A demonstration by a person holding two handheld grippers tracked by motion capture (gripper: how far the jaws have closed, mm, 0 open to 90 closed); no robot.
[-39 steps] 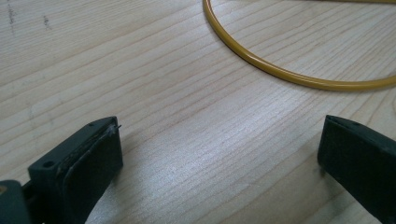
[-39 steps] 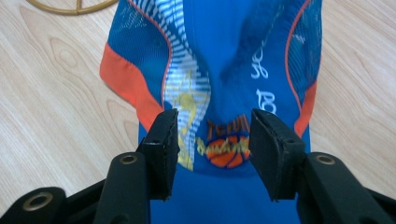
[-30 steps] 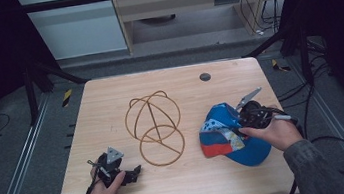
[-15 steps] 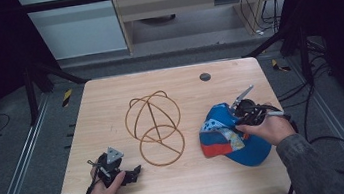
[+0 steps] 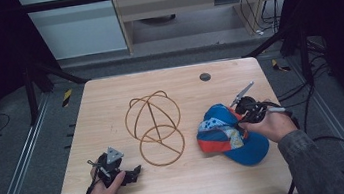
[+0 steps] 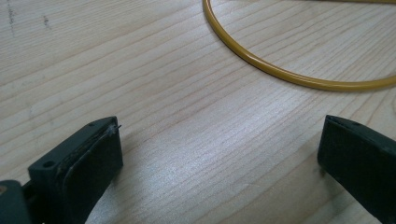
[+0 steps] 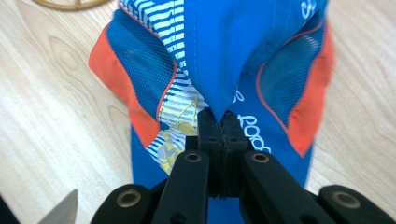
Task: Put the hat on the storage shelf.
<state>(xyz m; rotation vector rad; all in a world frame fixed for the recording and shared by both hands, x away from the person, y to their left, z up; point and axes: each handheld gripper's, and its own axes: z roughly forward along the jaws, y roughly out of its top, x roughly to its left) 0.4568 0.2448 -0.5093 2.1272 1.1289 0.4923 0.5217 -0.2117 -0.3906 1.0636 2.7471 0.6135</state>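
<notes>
The right hand-held gripper (image 7: 218,122) pinches the blue cap (image 7: 219,56) lying on the desk (image 5: 110,105). The left hand-held gripper (image 6: 219,154), jaws wide, rests just short of the wire frame (image 5: 156,124).

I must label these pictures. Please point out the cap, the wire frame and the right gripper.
cap (image 5: 247,147): high view, on the blue crown.
wire frame (image 5: 163,153): high view, on the brace inside the flat near ring.
right gripper (image 7: 218,122): right gripper view, at the tips of its jaws, pinched on the cap's fabric.
</notes>
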